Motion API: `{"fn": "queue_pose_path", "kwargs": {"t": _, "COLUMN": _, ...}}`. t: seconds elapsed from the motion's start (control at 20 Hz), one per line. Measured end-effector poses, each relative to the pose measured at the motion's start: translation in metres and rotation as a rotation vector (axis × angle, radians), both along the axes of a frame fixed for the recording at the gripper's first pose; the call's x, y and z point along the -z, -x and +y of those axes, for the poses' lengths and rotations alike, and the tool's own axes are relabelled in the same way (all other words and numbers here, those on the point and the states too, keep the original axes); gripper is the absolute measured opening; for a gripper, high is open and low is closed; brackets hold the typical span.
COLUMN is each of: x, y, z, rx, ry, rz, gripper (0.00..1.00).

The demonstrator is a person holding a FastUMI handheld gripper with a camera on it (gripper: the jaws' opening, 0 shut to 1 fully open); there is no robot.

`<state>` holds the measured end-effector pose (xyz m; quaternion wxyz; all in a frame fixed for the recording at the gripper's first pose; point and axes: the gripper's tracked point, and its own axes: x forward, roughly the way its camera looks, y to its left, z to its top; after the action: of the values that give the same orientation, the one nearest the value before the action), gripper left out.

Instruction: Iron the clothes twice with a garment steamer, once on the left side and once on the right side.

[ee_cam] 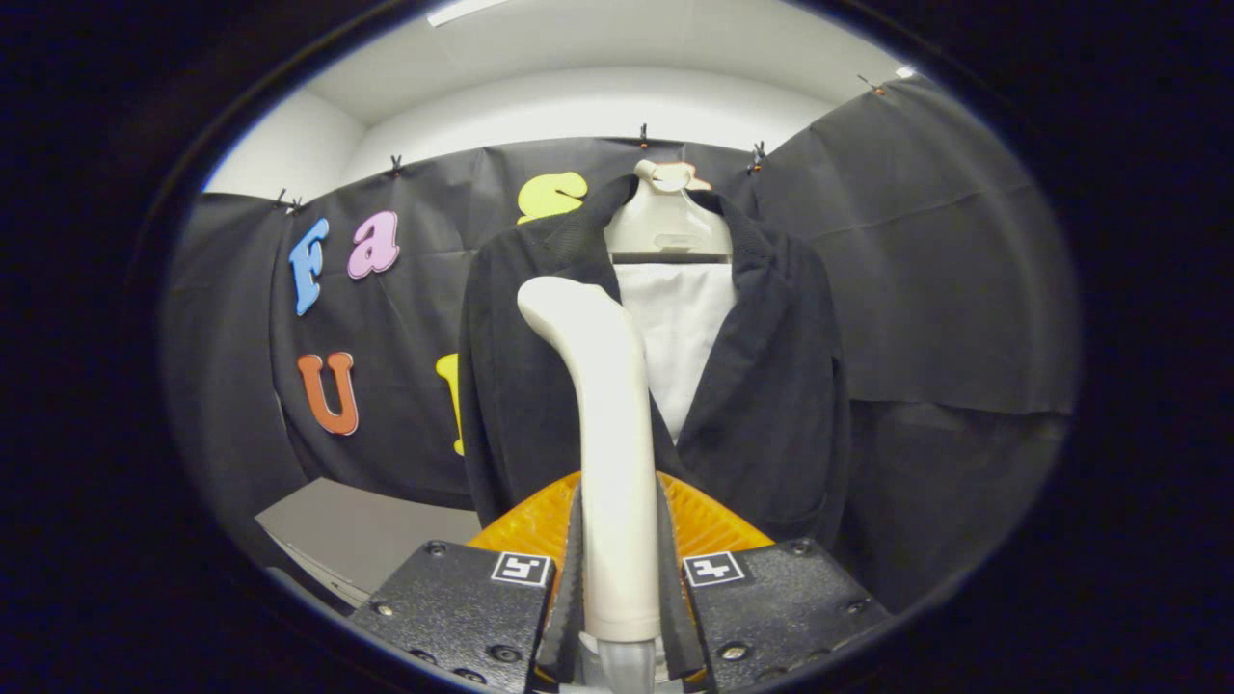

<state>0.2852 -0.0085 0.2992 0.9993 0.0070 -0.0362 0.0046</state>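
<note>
A cream garment steamer (603, 414) stands upright between my fingers, its bent head up near the jacket's left lapel. My gripper (619, 578) is shut on the steamer's handle, with both ribbed pads (571, 569) pressing its sides. Beyond it hangs a black jacket (771, 386) on a pale hanger (665, 217), open at the front over a white panel (680, 328). The steamer head sits in front of the jacket's left half; I cannot tell whether it touches the cloth.
A grey tabletop (357, 530) lies low to the left of the jacket. Black cloth walls (925, 251) close the booth behind and to the right. An orange ribbed part (709, 525) of the gripper shows behind the pads.
</note>
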Motion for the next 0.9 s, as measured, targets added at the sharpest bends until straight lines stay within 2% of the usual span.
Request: {"fn": "queue_pose_path", "kwargs": {"t": 0.9, "x": 0.083, "y": 0.006, "z": -0.019, "rx": 0.06, "ry": 0.03, "rz": 0.16, "gripper": 0.37}}
